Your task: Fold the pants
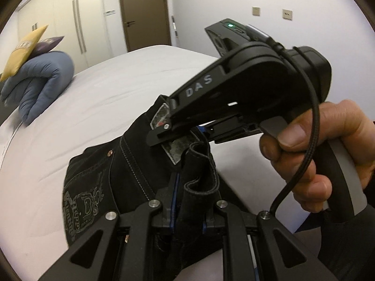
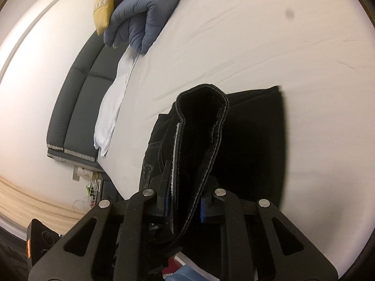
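Black denim fills both views: the pants point(image 1: 98, 187) lie partly folded on the white bed point(image 1: 105, 89), with an embroidered back pocket showing in the left wrist view and a flat dark stack spread on the sheet in the right wrist view. The left gripper point(image 1: 188, 201) has its fingers drawn narrow on a rolled hem of the fabric. The right gripper point(image 2: 185, 201) likewise pinches a thick doubled edge that stands up between its fingers. In the left wrist view the right gripper appears close above the same cloth, a hand point(image 1: 316, 159) squeezing its trigger.

The step in hand looks like a mid-fold carry: both ends of one edge are gripped, ready to be laid over the rest of the garment. The next move calls for drawing the two grips evenly across so the lifted layer lands square on the stack, then letting go. A blue duvet point(image 2: 143, 16) and cushions sit well apart at the headboard.
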Demonstrator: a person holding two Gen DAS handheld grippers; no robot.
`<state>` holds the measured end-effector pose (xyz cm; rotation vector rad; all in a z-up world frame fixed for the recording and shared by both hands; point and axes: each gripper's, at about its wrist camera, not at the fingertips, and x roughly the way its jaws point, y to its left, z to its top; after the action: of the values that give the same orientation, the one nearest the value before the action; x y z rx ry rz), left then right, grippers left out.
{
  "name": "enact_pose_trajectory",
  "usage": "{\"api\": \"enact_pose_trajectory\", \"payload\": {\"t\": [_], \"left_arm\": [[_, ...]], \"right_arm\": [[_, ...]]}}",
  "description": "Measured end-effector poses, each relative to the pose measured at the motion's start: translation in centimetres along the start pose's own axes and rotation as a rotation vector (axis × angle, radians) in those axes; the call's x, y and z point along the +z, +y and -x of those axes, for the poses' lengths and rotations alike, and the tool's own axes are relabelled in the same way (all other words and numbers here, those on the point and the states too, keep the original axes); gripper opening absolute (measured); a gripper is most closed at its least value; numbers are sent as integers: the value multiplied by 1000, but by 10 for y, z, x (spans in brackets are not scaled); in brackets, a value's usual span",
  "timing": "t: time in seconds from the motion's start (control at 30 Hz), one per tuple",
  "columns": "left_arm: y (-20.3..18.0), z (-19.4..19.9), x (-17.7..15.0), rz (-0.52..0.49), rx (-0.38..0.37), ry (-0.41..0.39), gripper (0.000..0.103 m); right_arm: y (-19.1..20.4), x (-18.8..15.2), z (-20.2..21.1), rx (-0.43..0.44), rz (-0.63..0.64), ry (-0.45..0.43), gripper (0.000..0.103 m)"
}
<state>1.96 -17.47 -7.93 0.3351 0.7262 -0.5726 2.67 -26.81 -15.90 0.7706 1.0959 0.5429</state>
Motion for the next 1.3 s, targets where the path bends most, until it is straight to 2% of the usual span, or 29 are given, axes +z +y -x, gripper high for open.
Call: {"api": "enact_pose_trajectory", "payload": {"t": [0.1,0.2,0.23,0.27,0.3,0.33,0.4,0.47,0.5,0.6,0.63,0.73,0.83,0.9,0.97,1.03,1.1,1.17,1.3], "left_arm": [[-11,-13,4,-9,1,22,15],[-8,-31,-3,19,-15,67,16],[-8,-37,-6,29,-23,87,20],[-9,-43,-10,35,-41,115,32],[-10,-47,-14,38,-70,142,39],[-9,-45,-14,46,-96,141,49],[-3,-32,-15,80,-161,123,57],[11,-15,-14,118,-182,107,70],[21,-5,-13,143,-177,90,72],[61,17,-10,216,-141,46,73],[74,20,-10,242,-132,38,73],[119,18,-17,314,-106,36,73],[141,7,-31,348,-102,58,72],[140,-8,-40,353,-106,88,72],[147,-24,-49,352,-106,129,71],[143,-33,-63,353,-103,146,70],[135,-31,-68,319,-78,133,71],[133,-26,-70,333,-83,134,71],[133,-5,-67,305,-79,129,72]], "right_arm": [[-22,7,4,4,-16,8,16],[-51,8,-13,16,-55,41,17],[-59,7,-20,5,-70,58,18],[-69,4,-25,7,-88,66,18],[-73,3,-27,26,-100,57,18],[-82,3,-25,53,-121,47,18],[-89,3,-19,61,-155,45,20],[-89,4,-6,18,-147,31,25],[-89,4,7,-11,-136,3,31],[-89,1,52,-128,-156,-108,57],[-84,1,64,-111,-154,-135,57],[-53,-8,80,18,-62,-159,55],[-26,-21,58,104,14,-94,54],[-30,-32,30,88,7,-24,54],[-51,-43,5,58,-52,43,54],[-64,-59,3,34,-26,-5,31],[-69,-68,11,77,-44,-42,31],[-71,-74,20,82,-48,-61,31],[-59,-90,47,1,-18,-52,31]]}}
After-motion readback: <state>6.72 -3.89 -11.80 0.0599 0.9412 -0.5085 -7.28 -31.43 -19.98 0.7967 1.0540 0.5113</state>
